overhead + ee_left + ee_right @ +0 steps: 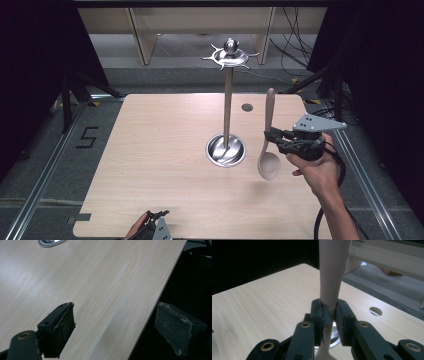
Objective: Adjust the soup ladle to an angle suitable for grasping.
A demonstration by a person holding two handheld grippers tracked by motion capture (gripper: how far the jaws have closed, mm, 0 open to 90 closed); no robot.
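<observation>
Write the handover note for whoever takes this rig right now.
Right tool: shut on the spoon, gripping its handle, bowl hanging down, handle end up, lifted off the table just right of the rack.
Left tool: open, holding nothing, at the table's near edge.
Done: spoon picked up.
Left: probably hang the spoon on one of the hooks at the rack's top; nothing hangs there yet. The handle end is below the hooks, so it likely needs raising first.
</observation>
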